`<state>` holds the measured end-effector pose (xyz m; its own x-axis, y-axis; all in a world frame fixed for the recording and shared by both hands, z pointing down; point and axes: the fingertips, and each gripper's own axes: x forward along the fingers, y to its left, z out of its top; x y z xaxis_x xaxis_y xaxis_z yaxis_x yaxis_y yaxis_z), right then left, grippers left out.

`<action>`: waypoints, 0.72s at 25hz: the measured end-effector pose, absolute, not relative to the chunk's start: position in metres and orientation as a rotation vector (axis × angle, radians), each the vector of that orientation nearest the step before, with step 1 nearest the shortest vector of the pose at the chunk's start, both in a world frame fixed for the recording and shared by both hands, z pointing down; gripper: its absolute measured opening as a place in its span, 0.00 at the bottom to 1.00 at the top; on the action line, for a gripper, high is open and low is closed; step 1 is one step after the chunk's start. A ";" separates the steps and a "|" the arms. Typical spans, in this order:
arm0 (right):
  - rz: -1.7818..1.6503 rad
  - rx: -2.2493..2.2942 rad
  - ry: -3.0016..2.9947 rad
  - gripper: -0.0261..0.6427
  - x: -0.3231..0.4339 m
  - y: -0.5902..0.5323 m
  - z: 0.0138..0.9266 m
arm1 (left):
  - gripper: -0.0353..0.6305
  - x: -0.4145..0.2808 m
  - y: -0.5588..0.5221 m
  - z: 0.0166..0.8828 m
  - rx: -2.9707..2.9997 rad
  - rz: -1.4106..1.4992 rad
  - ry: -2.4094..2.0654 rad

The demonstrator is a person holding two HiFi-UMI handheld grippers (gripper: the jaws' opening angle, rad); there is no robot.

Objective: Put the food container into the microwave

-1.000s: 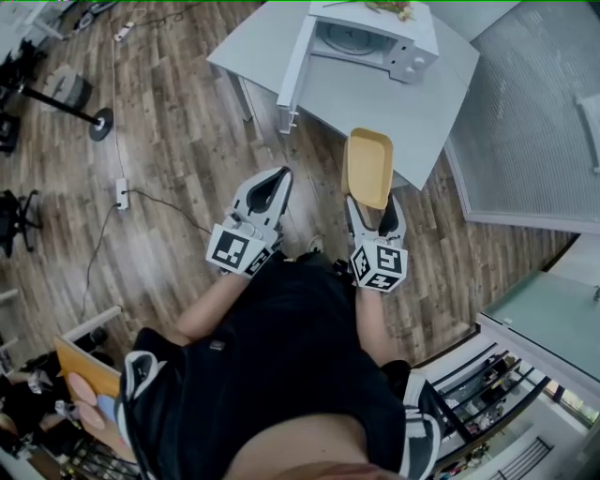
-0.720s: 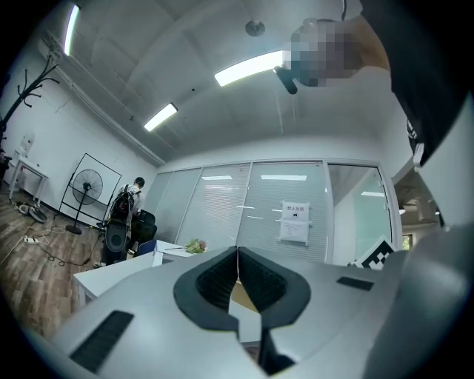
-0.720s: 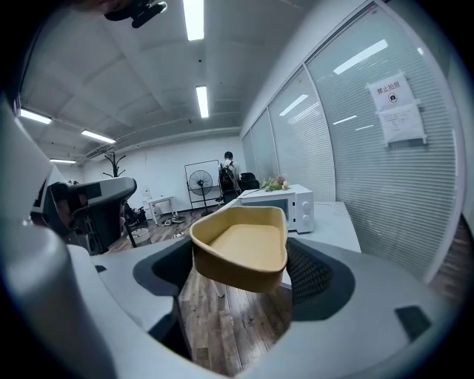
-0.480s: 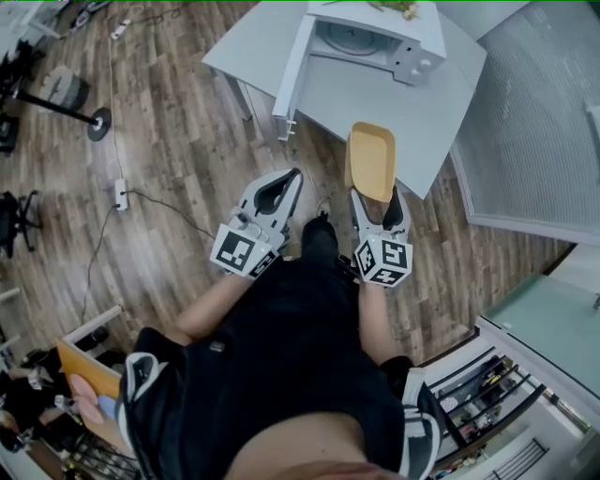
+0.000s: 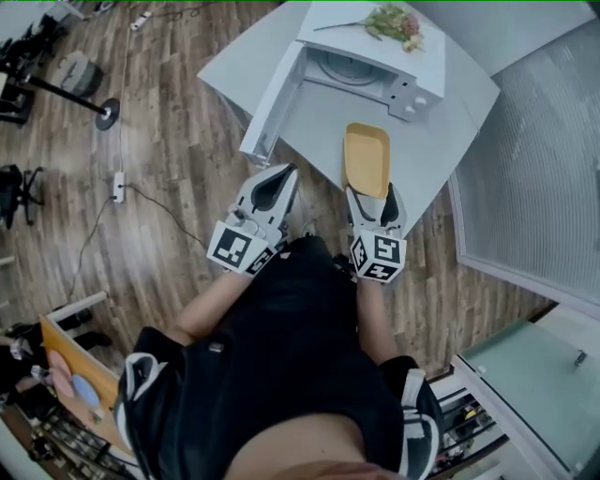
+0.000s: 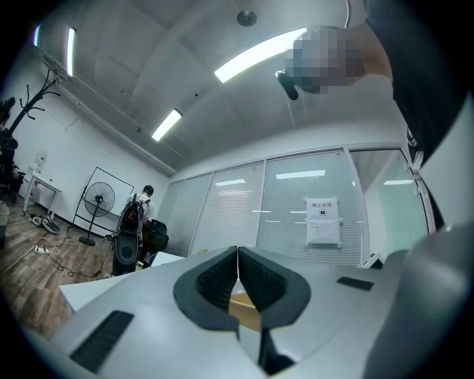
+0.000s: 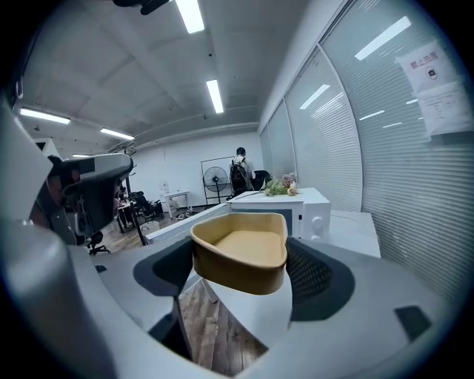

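Note:
A shallow yellow food container [image 5: 367, 157] sticks out forward from my right gripper [image 5: 375, 199], which is shut on its near end. It hovers over the near edge of the grey table [image 5: 412, 141]. In the right gripper view the container [image 7: 241, 252] fills the space between the jaws of the right gripper [image 7: 241, 275]. The white microwave [image 5: 361, 56] stands on the table beyond it, its door [image 5: 272, 105] swung open to the left; it shows too in the right gripper view as the microwave [image 7: 300, 209]. My left gripper [image 5: 279, 178] is shut and empty, left of the container; its closed left gripper [image 6: 237, 275] points level.
Greens [image 5: 396, 21] lie on top of the microwave. A fan stand [image 5: 105, 112] and a power strip with cable [image 5: 119, 187] are on the wood floor at left. A glass partition [image 5: 534, 169] runs along the right. A person with a backpack [image 7: 241, 174] stands far off.
The table and microwave have come nearer in the head view. Both grippers moved forward, and the container now reaches over the table's near edge. Both grippers stay shut.

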<state>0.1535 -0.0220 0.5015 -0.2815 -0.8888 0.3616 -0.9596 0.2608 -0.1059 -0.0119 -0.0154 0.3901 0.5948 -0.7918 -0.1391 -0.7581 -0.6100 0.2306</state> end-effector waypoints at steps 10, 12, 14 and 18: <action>0.417 1.640 -2.315 0.65 0.181 -0.114 0.532 | 0.09 0.025 -0.079 0.403 2.618 -0.328 -1.365; 0.411 1.634 -2.316 0.65 0.181 -0.135 0.538 | 0.09 0.028 -0.094 0.406 2.618 -0.330 -1.371; 0.399 1.624 -2.314 0.65 0.179 -0.157 0.545 | 0.09 0.029 -0.109 0.409 2.617 -0.332 -1.371; 0.399 1.598 -2.281 0.65 0.171 -0.207 0.568 | 0.09 0.029 -0.144 0.411 2.619 -0.331 -1.362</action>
<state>0.1705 -0.2072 0.5676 -0.3191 -0.8506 0.4179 -0.9420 0.3332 -0.0409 0.0291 -0.1436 0.4107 0.5582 -0.8215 -0.1167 -0.7835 -0.5681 0.2518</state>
